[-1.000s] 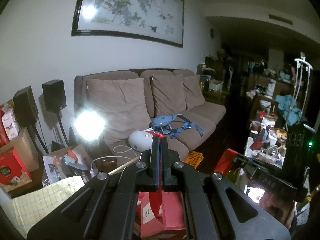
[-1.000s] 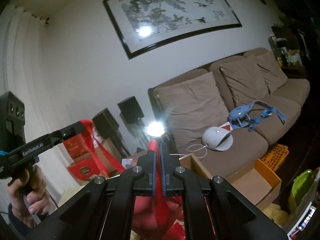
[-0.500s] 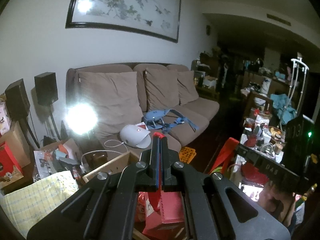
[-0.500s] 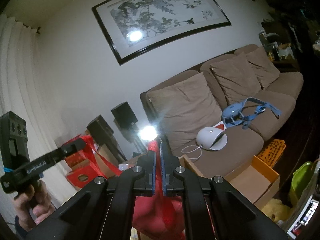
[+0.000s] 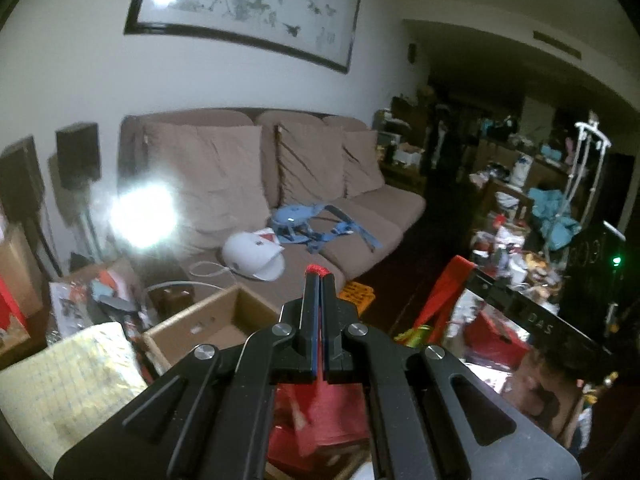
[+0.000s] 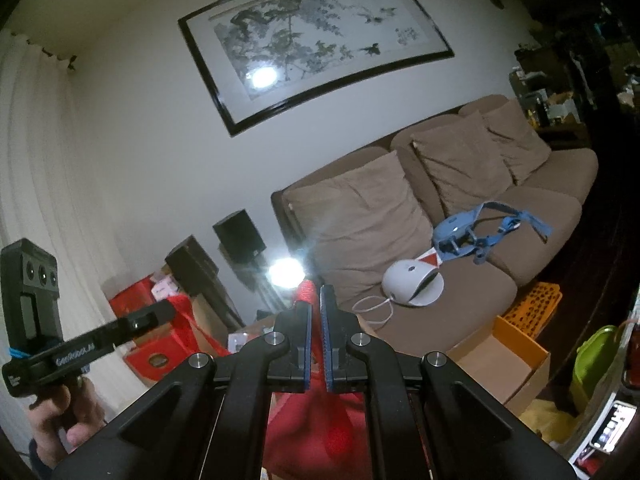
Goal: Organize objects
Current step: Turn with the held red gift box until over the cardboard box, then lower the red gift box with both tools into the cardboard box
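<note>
Left gripper (image 5: 319, 280) pinched tight on red bag (image 5: 320, 420) handle; right gripper (image 6: 316, 300) nearly closed on other handle (bag hangs between); only right view shows left hand (image 6: 60, 420)

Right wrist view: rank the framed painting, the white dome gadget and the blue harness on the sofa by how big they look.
1. framed painting, clearly largest.
2 and 3. blue harness and white dome gadget: they look alike, so I won't rank them; the harness sprawls wider, the dome is more solid.
</note>
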Action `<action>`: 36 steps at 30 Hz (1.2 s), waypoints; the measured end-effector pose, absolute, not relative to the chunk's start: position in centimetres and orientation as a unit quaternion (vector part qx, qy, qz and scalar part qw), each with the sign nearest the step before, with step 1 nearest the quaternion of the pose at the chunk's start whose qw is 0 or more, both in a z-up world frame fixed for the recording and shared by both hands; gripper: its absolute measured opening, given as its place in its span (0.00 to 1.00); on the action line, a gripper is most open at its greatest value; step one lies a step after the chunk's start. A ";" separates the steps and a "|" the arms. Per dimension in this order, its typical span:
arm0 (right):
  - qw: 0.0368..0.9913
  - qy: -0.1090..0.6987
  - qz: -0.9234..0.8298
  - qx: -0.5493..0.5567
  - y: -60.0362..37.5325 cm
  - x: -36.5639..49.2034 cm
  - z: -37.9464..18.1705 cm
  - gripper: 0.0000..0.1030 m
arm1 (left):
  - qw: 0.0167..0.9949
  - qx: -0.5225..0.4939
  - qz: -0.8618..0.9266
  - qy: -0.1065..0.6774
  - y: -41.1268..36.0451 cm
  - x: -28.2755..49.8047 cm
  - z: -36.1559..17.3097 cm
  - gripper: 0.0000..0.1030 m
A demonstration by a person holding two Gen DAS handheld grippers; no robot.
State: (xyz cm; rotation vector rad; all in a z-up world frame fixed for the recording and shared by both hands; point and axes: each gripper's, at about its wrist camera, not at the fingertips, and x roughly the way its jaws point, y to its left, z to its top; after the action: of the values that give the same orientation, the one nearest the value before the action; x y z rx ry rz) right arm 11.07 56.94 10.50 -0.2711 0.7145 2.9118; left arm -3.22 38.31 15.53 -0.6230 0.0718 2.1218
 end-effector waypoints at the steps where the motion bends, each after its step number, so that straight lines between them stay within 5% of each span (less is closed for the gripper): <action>1: 0.069 0.234 0.966 -0.085 56.9 11.5 10.7 0.04 | 0.454 -0.248 0.855 0.030 38.4 -2.8 15.6 0.01; 17: 0.068 0.240 0.964 -0.096 57.5 10.7 10.3 0.03 | 0.452 -0.235 0.860 0.034 38.2 -2.0 16.8 0.01; 29: 0.059 0.235 0.964 -0.109 56.8 9.8 9.9 0.03 | 0.434 -0.330 0.838 0.036 39.0 -5.9 10.9 0.01; 36: 0.060 0.234 0.964 -0.114 56.5 9.3 10.0 0.03 | 0.431 -0.433 0.782 0.121 41.4 -7.2 2.1 0.26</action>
State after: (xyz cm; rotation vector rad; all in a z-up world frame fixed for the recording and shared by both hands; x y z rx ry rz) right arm 9.27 56.55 9.95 -0.3448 0.7077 2.9171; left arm -7.15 41.42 2.06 -1.0808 0.3029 1.9494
